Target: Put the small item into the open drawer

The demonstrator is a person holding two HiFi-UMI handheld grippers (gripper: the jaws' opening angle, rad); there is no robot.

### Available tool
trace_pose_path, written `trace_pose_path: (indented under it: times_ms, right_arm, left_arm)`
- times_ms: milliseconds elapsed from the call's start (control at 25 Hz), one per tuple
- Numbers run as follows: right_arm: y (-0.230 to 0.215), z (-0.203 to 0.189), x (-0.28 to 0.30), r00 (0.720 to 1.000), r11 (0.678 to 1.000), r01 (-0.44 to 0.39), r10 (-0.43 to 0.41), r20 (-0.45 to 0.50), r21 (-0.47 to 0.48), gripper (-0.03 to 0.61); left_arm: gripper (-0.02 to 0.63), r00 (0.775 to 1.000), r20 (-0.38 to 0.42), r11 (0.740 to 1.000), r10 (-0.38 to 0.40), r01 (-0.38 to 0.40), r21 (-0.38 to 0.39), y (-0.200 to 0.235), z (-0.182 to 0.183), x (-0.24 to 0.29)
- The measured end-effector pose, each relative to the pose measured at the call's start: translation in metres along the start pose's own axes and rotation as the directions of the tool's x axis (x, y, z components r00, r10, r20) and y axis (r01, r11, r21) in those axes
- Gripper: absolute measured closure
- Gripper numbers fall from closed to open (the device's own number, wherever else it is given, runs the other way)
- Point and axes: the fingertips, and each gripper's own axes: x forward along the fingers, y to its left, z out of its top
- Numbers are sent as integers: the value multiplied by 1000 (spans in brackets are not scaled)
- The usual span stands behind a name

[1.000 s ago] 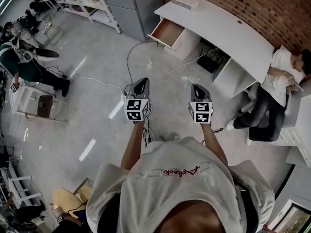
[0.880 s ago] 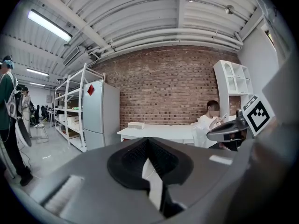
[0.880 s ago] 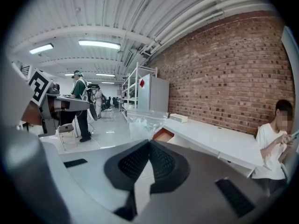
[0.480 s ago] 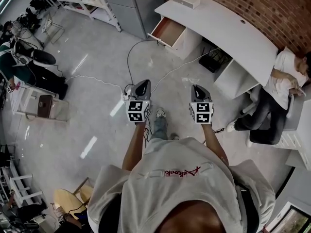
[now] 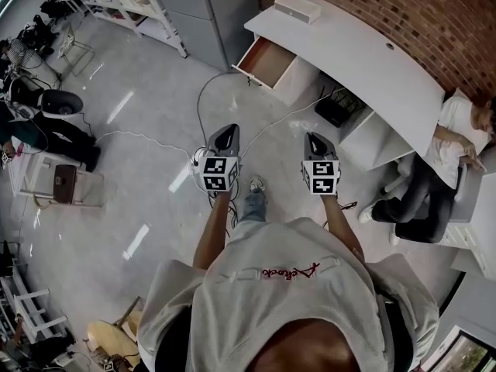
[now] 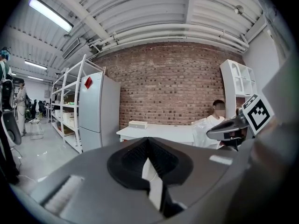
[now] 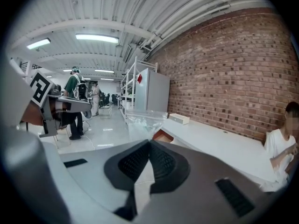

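Clear plastic bag [image 7: 142, 119], which I take to be the small item, sticks out just ahead of my right hand-held gripper [image 7: 148, 144], whose jaws are pressed together on its edge. Left hand-held gripper [image 5: 227, 133]: jaws pressed together, nothing visible in them.

Change over the last second: both are carried level and side by side as before, but the open drawer [image 5: 267, 59] and the white surface [image 5: 364, 53] have drawn a little nearer. My foot [image 5: 253, 186] now shows just behind the pair, mid-step.

Reading: still the walk-in. The drawer lies well ahead, slightly left of the right hand-held gripper. No lowering yet.
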Motion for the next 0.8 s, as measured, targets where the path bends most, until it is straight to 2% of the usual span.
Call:
trace_pose_path:
  times_ms: [400,800]
  right_arm:
    - [-15,61,109,999,999,34,-34,-5,-9,566]
    - [-25,95,206,998,998,64,-64,-10,-4,566]
  left_arm:
    - [604,999,3,999,-44,44,-9,83,35,95]
    - [604,997,10,997,-73,73,-4,154,53,172]
